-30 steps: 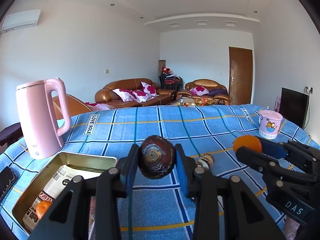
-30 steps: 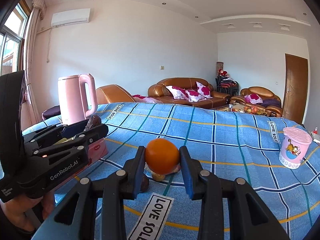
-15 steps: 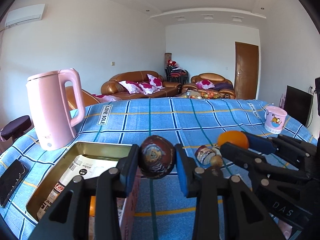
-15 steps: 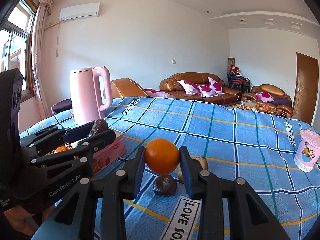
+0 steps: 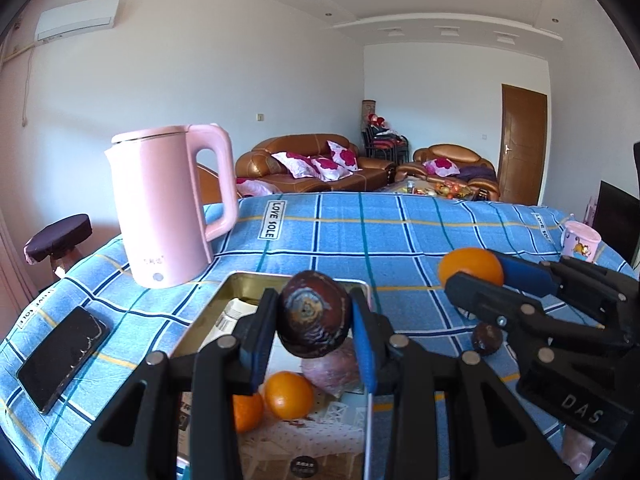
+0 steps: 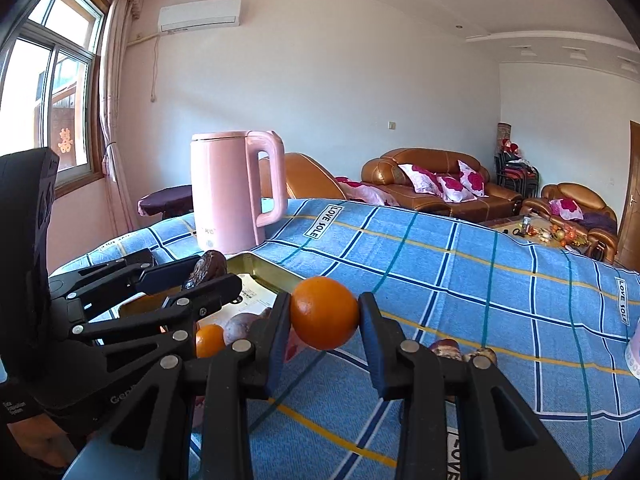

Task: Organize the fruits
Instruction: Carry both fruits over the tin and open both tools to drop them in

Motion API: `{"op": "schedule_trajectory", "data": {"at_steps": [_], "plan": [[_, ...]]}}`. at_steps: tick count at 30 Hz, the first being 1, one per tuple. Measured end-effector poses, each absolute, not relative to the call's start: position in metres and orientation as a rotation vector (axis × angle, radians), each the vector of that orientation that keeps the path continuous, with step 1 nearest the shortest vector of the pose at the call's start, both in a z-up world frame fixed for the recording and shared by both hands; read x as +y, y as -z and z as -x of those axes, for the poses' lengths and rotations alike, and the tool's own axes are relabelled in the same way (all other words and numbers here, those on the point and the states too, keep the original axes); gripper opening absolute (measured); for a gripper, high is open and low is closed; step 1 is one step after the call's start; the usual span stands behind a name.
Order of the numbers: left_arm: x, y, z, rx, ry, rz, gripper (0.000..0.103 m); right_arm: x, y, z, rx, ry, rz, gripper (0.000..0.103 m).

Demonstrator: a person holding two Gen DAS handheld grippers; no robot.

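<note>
Left hand-held gripper (image 5: 314,316) clamps a dark, wrinkled round fruit (image 5: 313,314) above the shallow gold metal tin (image 5: 256,282); right hand-held gripper (image 6: 325,314) pinches a smooth round orange (image 6: 325,313) beside it. Both look light, firm, prone to roll: grip across the middle.

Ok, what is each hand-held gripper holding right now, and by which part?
Left hand-held gripper: dark brown fruit, pinched at its sides. Right hand-held gripper: orange, also by its sides.
</note>
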State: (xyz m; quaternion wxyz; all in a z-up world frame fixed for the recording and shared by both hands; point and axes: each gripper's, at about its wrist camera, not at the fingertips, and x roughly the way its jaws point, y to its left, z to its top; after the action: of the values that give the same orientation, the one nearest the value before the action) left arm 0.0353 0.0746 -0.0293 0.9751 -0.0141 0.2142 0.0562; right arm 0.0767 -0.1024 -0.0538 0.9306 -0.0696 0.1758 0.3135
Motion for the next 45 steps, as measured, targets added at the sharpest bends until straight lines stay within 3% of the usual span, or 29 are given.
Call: {"op": "schedule_trajectory", "data": {"at_steps": [15, 45], "plan": [[0.139, 0.041, -0.049, 0.509, -0.199, 0.098, 0.037, -0.053, 0.061, -0.074, 0.387, -0.736, 0.187, 0.036], [0.143, 0.062, -0.060, 0.603, -0.205, 0.081, 0.037, -0.024, 0.092, -0.078, 0.533, -0.803, 0.235, 0.036]]}}
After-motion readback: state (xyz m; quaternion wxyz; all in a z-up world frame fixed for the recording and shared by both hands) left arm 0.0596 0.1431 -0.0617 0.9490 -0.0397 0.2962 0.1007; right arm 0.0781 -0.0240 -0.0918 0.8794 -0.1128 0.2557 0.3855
